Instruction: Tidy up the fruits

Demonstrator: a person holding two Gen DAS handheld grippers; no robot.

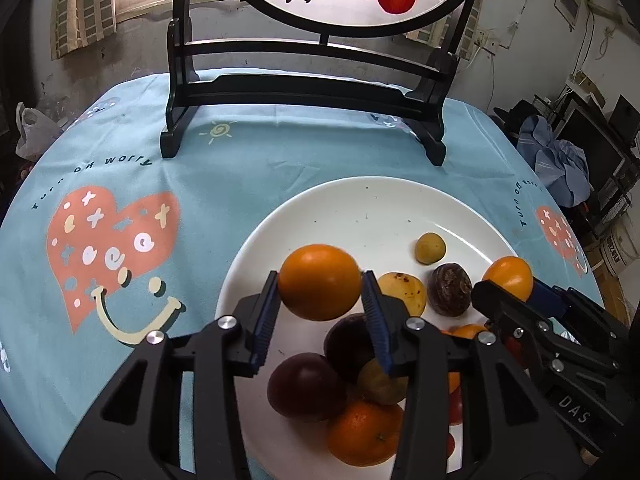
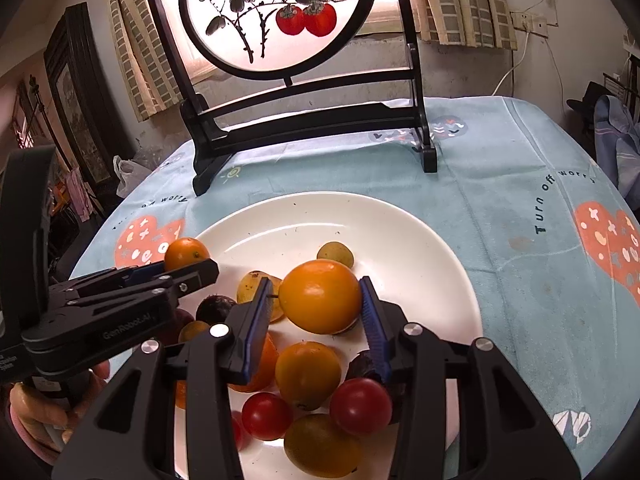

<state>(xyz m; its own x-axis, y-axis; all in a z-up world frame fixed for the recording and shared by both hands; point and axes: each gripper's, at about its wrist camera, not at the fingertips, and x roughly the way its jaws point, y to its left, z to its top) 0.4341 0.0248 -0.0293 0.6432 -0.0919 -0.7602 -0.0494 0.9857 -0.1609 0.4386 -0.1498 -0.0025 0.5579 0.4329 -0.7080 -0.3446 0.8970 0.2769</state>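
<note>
Both grippers hang tilted down over the near half of the white plate, each with a small orange fruit. The left gripper has its orange between jaws that look slightly apart, and the right gripper seems to pinch its own. They're round, smooth-skinned and probably light, so I'd grip across the widest part, gently.

table under a light blue printed cloth, bearing a white plate and a black wooden screen stand
</note>
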